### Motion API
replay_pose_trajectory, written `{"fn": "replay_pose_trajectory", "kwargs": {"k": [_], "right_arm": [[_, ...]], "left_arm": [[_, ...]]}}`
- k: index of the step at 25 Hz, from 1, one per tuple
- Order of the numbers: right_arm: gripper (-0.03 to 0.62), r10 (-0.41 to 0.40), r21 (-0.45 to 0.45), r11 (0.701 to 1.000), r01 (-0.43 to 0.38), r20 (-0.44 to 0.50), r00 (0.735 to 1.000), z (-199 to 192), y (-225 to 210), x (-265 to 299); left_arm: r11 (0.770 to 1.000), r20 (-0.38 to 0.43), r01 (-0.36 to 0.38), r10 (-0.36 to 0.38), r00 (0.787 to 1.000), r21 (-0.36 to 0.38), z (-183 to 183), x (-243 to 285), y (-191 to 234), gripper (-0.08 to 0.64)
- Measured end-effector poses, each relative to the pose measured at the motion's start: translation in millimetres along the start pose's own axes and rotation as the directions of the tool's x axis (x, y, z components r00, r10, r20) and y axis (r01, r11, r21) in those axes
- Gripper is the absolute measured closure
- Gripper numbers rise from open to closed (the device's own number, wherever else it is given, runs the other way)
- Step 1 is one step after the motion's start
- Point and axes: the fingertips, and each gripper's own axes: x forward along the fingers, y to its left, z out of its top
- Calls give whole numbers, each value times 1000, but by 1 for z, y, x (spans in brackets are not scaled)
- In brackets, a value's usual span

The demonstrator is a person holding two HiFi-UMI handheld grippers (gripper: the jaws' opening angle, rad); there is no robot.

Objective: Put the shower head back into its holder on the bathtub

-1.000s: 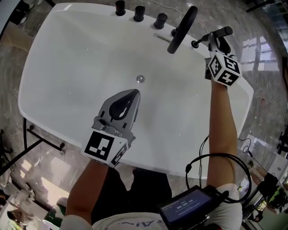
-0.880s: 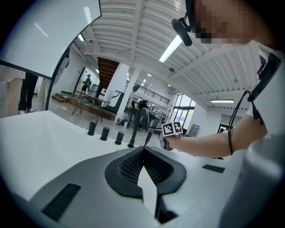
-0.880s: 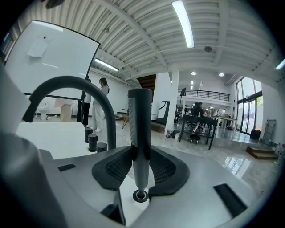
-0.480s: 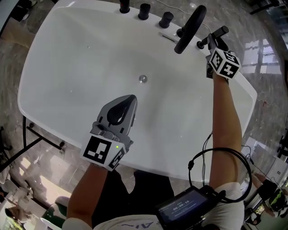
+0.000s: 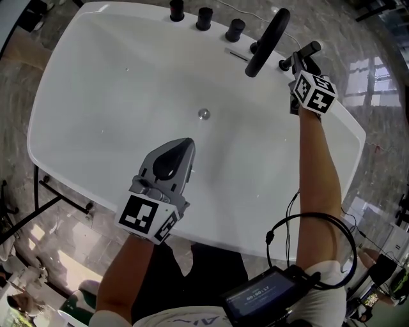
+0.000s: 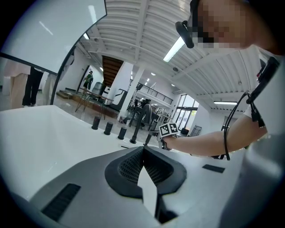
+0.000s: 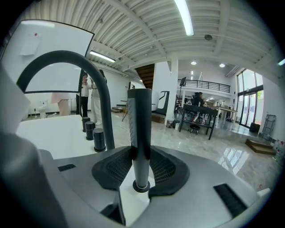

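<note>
Right claw [image 7: 141, 153]: pads clamped either side of the shower head [image 7: 140, 124], gripping its dark handle low down. Handle stands upright, its foot inside the round holder [image 7: 140, 187] on the bathtub [image 5: 77, 51] rim, just beside the arched spout [image 5: 265, 41].

Change: over the last second your right hand has sunk at the far right corner of the tub, and its marker cube shows smaller in the head view. In the last half second it barely shifts. Reading: the lowering stroke looks finished and the handle appears seated, though how deep it sits in the ring cannot be told.

Left claw [image 5: 186, 144]: jaws together, nothing between them. It hangs over the basin on your near side of the drain [image 5: 203, 114], well apart from the fittings, with no real change. It has no part in this step.

The three knobs [image 5: 204, 18] along the far rim look untouched.

Meaning for the task: placement looks all but done. What remains is for you to let go and draw straight back. Watch that the pads do not drag the handle up or tip it toward the spout.
</note>
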Motion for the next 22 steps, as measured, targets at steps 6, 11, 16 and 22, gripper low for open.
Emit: {"fn": "replay_pose_trajectory", "kwargs": {"k": [6,11,16,22], "right_arm": [[466,9,38,999,-9,-4,1000,-14,-6,5],[466,-18,91,996,24,-70,997,-13,-11,13],[465,-44,99,994,46,-22,999,-7,-14,7],[462,-60,51,997,55,107,992,17,-6,-39]], "left_arm": [[1000,-6,2,-3,1000,-15,-7,3,-2,545],[998,-11,10,-11,1000,-58,-11,0,-5,545],[999,-16,14,-15,1000,-45,-17,-4,-8,545],[999,-11,12,-12,1000,-43,-14,-9,-16,545]]}}
